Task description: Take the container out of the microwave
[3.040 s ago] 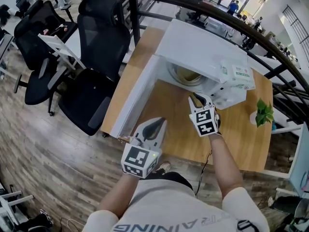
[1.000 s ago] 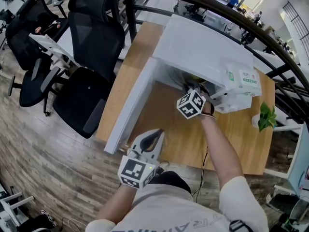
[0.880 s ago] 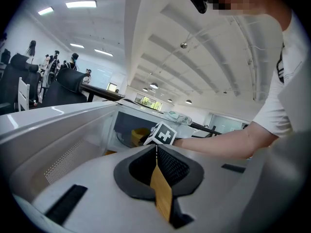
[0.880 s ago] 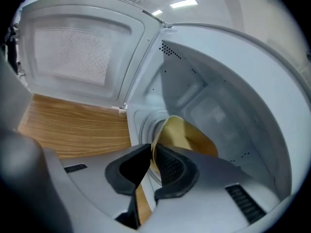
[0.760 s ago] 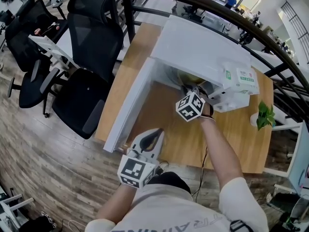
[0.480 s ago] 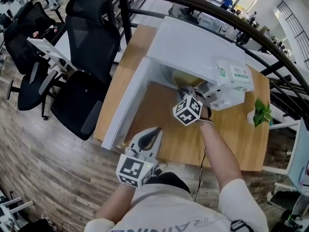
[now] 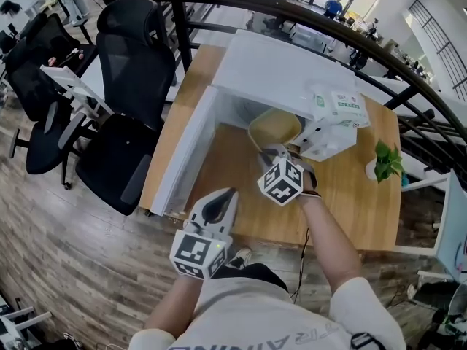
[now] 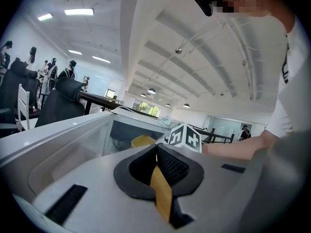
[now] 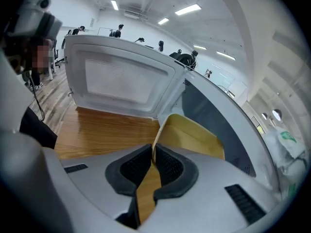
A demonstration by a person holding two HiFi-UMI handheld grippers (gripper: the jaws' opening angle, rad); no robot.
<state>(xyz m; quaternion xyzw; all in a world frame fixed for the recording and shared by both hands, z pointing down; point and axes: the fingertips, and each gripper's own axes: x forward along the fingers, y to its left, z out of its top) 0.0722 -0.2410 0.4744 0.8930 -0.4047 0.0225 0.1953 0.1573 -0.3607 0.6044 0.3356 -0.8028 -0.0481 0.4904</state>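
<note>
Our right tool (image 9: 153, 153), jaws just closing, pinches the rim of the container (image 7: 275, 127), a shallow bowl plain yellow inside, at the mouth of the open microwave (image 7: 284, 71) over the counter (image 7: 343, 188), while our left tool (image 8: 156, 148) has its jaws together, empty.

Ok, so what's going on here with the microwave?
A person with a gripper in each hand is taking a yellow container out of a white microwave that sits on a wooden table with its door open. The right gripper has just been closing its jaws and now pinches the container's rim. The container is at the microwave's opening, not yet set down. The left gripper hangs back by the table's near edge, jaws together, holding nothing.
</note>
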